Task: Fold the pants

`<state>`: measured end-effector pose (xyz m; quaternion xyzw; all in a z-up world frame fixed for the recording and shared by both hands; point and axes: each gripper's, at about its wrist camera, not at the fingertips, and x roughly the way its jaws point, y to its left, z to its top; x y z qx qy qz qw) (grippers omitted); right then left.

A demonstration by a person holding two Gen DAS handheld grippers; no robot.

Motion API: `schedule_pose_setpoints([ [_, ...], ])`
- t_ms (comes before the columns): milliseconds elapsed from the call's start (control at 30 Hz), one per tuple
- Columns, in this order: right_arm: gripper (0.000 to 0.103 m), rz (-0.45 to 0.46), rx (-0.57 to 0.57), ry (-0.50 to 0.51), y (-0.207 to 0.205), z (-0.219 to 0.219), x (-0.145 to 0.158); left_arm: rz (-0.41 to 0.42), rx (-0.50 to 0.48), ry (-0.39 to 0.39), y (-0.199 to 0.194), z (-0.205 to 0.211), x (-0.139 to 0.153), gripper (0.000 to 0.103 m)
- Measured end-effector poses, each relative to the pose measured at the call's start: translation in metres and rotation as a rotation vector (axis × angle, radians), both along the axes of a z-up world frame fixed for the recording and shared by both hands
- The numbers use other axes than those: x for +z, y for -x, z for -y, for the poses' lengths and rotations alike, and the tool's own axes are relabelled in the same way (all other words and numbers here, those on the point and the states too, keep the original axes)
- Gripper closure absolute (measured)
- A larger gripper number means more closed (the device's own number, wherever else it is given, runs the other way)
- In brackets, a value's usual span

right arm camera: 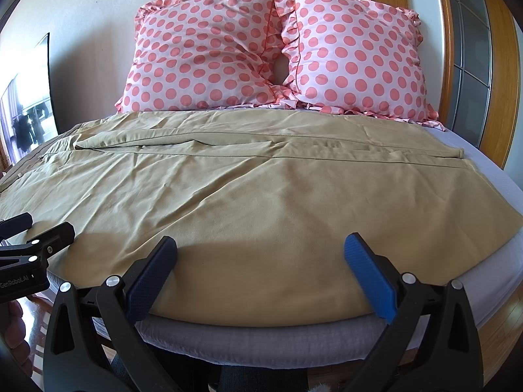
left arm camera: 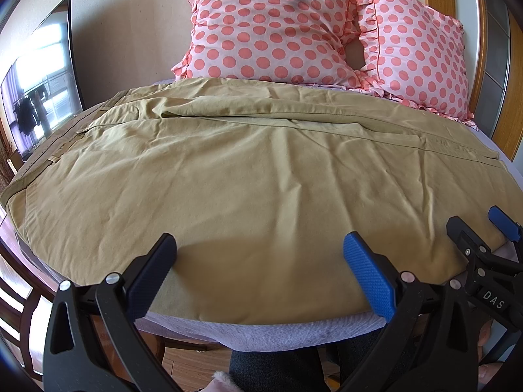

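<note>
Khaki pants [left arm camera: 248,176] lie spread flat across the bed, waistband at the left, legs running right; they also show in the right wrist view [right arm camera: 261,189]. The far leg is folded over along a lengthwise seam. My left gripper [left arm camera: 260,251] is open and empty, just above the pants' near edge. My right gripper [right arm camera: 260,251] is open and empty over the near edge, further right. The right gripper also shows at the right of the left wrist view [left arm camera: 474,225]; the left gripper shows at the left of the right wrist view [right arm camera: 45,225].
Two pink polka-dot pillows [left arm camera: 274,29] [right arm camera: 356,55] lean against the wall at the bed's head. The bed has a lavender sheet [right arm camera: 500,176]. A TV screen [left arm camera: 42,75] stands at the left, a wooden door frame [right arm camera: 500,65] at the right.
</note>
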<state>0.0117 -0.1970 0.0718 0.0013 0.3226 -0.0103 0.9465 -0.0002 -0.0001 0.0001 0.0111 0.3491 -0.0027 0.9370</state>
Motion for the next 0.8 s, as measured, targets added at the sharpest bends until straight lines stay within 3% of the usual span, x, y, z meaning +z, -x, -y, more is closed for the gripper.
schedule_pose_setpoints([
  [333,0.001,-0.011,0.007,0.0,0.005,0.003,0.005,-0.037,-0.005,0.0,-0.002,-0.001,0.001,0.002],
  [433,0.001,-0.063,0.023,-0.044,-0.009,0.011,0.01,-0.064,-0.015,0.002,-0.004,-0.002,0.003,0.002],
  [533,0.001,-0.057,-0.039,-0.152,-0.036,0.053,0.041,-0.082,-0.037,0.018,-0.013,-0.005,0.013,0.002],
  [633,0.001,-0.059,-0.145,-0.213,-0.081,0.105,0.069,-0.01,-0.019,0.013,-0.02,-0.011,0.037,0.002],
  [767,0.002,-0.103,-0.348,-0.147,-0.166,0.169,0.077,0.078,-0.024,0.07,-0.034,-0.02,0.06,0.002],
  [800,0.01,-0.129,-0.405,-0.148,-0.191,0.187,0.073,0.093,-0.03,0.09,-0.038,-0.022,0.064,0.002],
])
